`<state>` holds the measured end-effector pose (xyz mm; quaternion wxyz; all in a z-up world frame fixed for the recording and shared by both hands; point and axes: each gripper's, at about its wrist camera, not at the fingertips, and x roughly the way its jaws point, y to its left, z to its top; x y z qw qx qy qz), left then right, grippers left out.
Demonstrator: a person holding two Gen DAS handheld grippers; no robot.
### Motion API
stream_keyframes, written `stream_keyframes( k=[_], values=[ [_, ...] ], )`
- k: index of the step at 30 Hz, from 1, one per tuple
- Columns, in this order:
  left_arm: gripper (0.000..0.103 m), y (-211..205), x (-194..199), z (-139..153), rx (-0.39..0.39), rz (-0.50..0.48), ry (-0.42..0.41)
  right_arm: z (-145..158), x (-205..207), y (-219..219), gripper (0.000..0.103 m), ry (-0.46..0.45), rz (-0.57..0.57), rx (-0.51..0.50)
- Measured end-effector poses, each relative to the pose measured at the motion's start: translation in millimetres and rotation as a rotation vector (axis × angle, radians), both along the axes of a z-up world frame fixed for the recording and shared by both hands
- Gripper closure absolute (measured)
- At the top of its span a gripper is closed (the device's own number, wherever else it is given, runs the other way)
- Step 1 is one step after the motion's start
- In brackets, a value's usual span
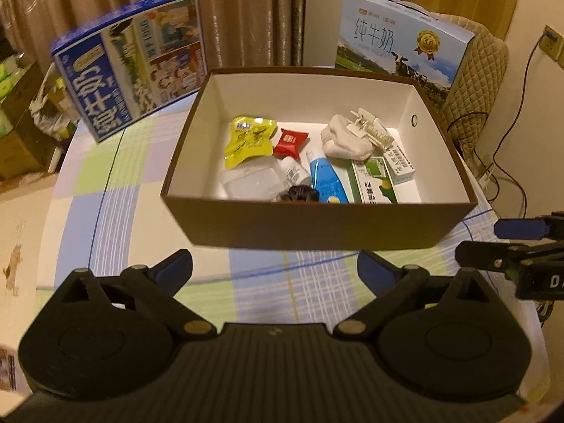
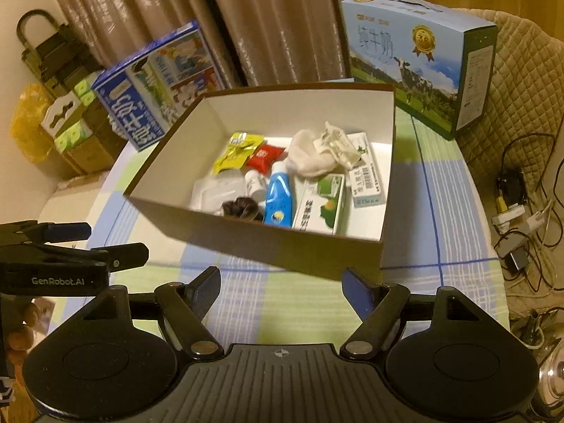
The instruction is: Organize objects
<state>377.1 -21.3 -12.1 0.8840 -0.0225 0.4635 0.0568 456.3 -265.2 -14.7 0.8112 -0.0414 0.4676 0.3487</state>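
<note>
Covering the table, a checked cloth [image 1: 116, 176] meets brown curtains [image 1: 246, 14]; both grippers' fingers gape empty.

Your left tool [image 1: 275, 268] is matte black: blue pads, round brass-coloured pivot screws, two disc-shaped housings, ribbed centre plate. Your right tool [image 2: 280, 283] matches; the left's side reads "GenRobot.AI".

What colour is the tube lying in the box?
Blue with a white cap: the tube, clearest in the left wrist view.

Both wrist views angled down, near, sharing the open box [image 1: 317, 225].
</note>
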Motion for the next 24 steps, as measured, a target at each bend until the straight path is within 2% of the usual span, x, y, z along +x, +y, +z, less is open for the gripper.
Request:
stream_keyframes(
  k=[10,16,24],
  values=[
    [0.005,2.4,-47.7,15.2,-0.005,0.077,-0.006,5.5,-34.0,-6.6,0.03,0.008,0.036,-0.013],
    [0.005,9.9,-77.0,19.4,-0.032,0.077,-0.005,18.0,-60.1,-9.4,0.03,-0.006,0.014,-0.005],
    [0.005,18.3,-116.2,22.7,-0.053,0.024,-0.011,30.4,-105.2,-10.7,0.03,-0.005,-0.035,0.005]
  ],
)
